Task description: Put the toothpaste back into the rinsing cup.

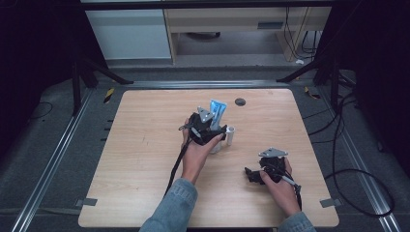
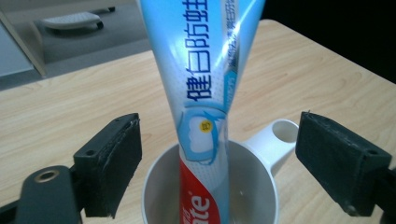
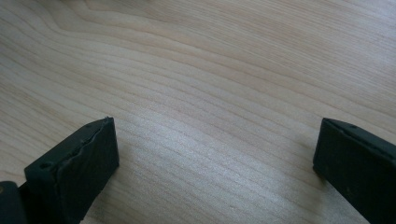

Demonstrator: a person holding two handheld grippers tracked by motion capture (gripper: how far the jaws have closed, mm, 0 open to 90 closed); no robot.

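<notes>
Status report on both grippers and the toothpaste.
Left gripper open around the toothpaste, which stands in the cup. Right gripper open, empty. Nothing in the way.

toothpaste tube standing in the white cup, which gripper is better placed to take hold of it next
Left. The left gripper is open with its jaws either side of the blue, white and red toothpaste tube standing in the white plastic cup. The right gripper is open too, but over bare wooden table, away from the cup.

On the wooden table (image 1: 145, 145), the left hand-held gripper (image 1: 209, 129) hovers over a toothpaste tube (image 1: 217, 110) standing in a white cup (image 1: 229, 135).
</notes>
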